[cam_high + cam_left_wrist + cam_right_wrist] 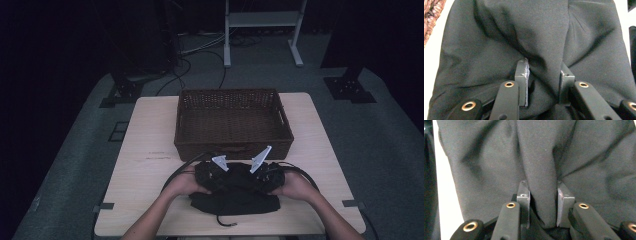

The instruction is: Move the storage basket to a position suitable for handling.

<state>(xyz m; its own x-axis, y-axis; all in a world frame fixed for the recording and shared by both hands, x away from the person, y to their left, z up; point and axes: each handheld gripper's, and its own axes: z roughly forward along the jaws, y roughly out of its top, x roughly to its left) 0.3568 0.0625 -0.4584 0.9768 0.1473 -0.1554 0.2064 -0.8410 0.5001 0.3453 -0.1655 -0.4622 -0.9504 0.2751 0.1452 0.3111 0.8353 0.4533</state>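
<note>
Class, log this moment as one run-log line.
left gripper: shut on black garment | right gripper: shut on black garment | garment: on table, in front of wicker basket

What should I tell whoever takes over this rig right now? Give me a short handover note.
Left tongs: shut on a pinched fold of the black garment.
Right tongs: shut on another fold of it.
Garment lies bunched on the table at the near edge, in front of the wicker basket.
Done: both grips taken.
Left: probably lift it and put it into the basket, which has no garment in it yet.
</note>
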